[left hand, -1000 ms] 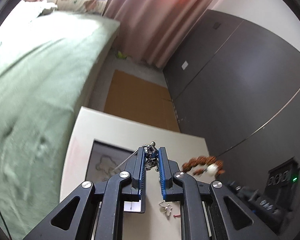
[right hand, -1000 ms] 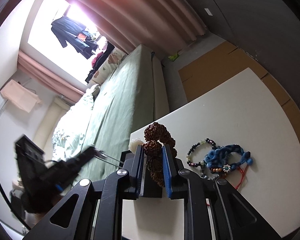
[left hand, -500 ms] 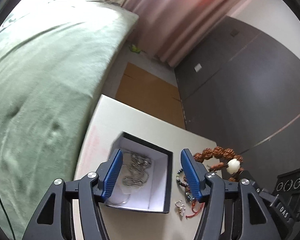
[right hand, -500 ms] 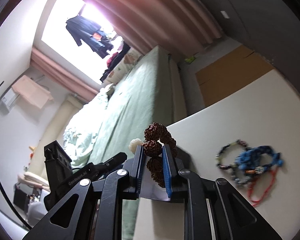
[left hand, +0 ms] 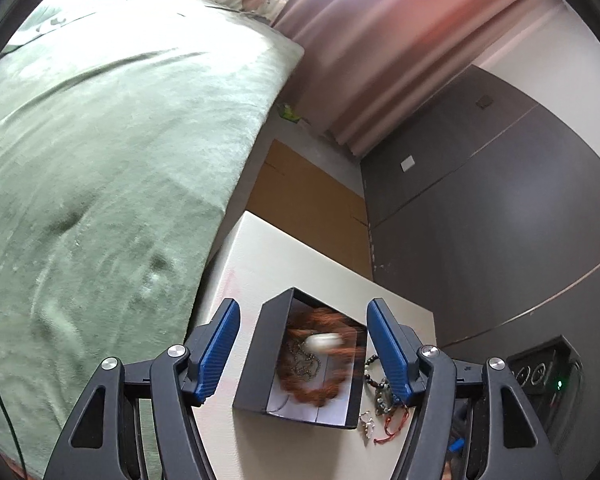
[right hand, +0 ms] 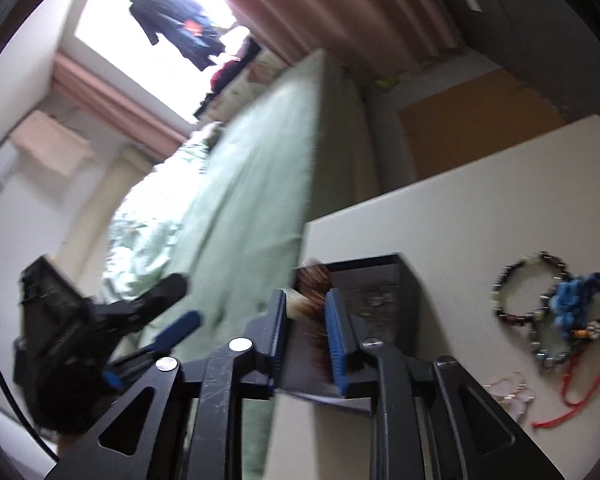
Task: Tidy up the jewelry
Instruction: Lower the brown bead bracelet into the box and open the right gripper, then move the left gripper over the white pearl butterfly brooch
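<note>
A black box (left hand: 260, 360) with a white lining sits on the white table (left hand: 260, 264). A silver chain (left hand: 305, 364) lies inside it. The brown bead bracelet (left hand: 320, 388) with its white bead is a blur dropping into the box. My left gripper (left hand: 304, 344) hangs above the box, its jaws wide and still opening, holding nothing. In the right wrist view my right gripper (right hand: 307, 334) is over the box (right hand: 384, 300). Its jaws are opening and the brown bracelet (right hand: 314, 280) streaks loose between them. The left gripper (right hand: 172, 308) shows at the left.
Right of the box lie a dark bead bracelet (right hand: 528, 288), a blue knotted one (right hand: 576, 300), a red cord (right hand: 572, 392) and a small clear piece (right hand: 512, 388). A green bed (left hand: 100, 160) borders the table's left edge. Cardboard (left hand: 308, 196) covers the floor beyond.
The left gripper opened, left the silver chain in the box and drew back. The right gripper carried the brown bracelet over the box and parted its jaws; the bracelet is falling in.
</note>
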`<action>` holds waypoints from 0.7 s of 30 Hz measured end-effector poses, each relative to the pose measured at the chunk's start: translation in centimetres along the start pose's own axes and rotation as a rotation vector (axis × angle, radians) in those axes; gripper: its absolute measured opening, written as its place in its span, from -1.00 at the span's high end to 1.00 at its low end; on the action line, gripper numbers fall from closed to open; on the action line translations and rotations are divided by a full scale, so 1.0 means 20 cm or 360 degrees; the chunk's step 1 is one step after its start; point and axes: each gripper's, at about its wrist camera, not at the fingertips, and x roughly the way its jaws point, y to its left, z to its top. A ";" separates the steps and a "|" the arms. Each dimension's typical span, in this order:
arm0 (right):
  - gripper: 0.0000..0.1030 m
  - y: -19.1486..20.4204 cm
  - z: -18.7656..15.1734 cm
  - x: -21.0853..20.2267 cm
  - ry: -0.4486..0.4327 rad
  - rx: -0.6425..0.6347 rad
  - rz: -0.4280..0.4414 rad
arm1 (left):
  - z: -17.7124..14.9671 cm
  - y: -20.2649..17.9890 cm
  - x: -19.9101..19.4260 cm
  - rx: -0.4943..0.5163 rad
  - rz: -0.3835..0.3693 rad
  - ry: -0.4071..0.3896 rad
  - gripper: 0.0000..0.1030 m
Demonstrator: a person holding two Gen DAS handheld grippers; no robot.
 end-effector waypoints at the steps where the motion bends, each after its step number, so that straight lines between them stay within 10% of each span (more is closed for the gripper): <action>1: 0.21 -0.02 0.01 -0.03 -0.0036 0.0008 -0.0030 | 0.00 -0.01 0.01 0.0015 -0.0002 0.0008 -0.30; 4: -0.14 -0.07 0.02 -0.14 -0.0116 0.0024 -0.0051 | -0.01 -0.03 0.03 0.0039 0.0004 0.0020 -0.30; 14: -0.16 -0.28 0.00 -0.39 -0.0149 0.0147 -0.0182 | -0.13 -0.21 0.11 0.0199 0.0012 0.0068 -0.65; 21: -0.53 -0.39 0.01 -0.56 -0.0201 0.0207 -0.0270 | -0.26 -0.39 0.16 0.0346 0.0004 0.0075 -0.70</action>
